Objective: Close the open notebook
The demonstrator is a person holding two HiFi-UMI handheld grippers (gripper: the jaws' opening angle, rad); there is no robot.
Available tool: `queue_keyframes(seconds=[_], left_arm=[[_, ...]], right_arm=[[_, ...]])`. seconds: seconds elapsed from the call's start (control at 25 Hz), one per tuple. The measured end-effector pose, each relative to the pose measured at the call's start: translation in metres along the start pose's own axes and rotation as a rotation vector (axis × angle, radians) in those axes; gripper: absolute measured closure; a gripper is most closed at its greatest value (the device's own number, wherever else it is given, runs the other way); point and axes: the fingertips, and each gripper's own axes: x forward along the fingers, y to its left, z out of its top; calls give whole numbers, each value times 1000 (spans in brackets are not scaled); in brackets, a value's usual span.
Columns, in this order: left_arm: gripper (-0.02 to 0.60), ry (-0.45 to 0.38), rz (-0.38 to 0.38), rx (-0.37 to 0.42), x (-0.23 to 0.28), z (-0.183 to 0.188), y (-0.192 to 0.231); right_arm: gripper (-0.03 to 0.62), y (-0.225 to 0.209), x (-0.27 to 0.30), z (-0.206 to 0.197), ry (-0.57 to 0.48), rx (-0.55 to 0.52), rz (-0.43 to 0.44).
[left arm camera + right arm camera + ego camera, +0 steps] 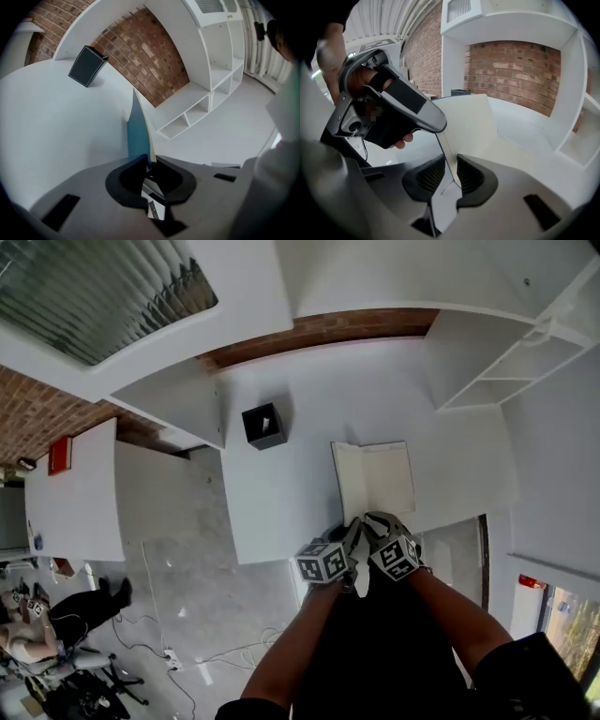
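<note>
The notebook (375, 479) lies open on the white table (272, 512), cream pages up. Both grippers meet at its near edge. My left gripper (354, 532) is shut on the blue cover (138, 136), which stands on edge and runs away from the jaws (149, 161). My right gripper (375, 526) sits just to its right. In the right gripper view its jaws (450, 171) stand a little apart. A thin cream sheet (473, 126) of the notebook passes between them, and a gap shows on both sides. A hand (363, 82) holds the left gripper close beside it.
A black box (263, 425) stands on the table beyond the notebook to the left, also seen in the left gripper view (86, 65). White shelving (525, 362) and a brick wall (319, 329) close off the far side. The table's near edge lies right under the grippers.
</note>
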Motion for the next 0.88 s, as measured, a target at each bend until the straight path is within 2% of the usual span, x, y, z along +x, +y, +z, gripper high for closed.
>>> queue_keyframes(seconds=[0.2,0.52,0.88], left_arm=[[560,44,-25,57,4,-5,-11],[560,100,-21,102,15,-7,-23],[560,143,-26,163,32,-13,-40]], right_arm=[[536,-2,-9,-2,-20,70,-38],[545,-11,-18,-10,-53,183,-49],[560,-23,-28,-20,-79,237,-51]])
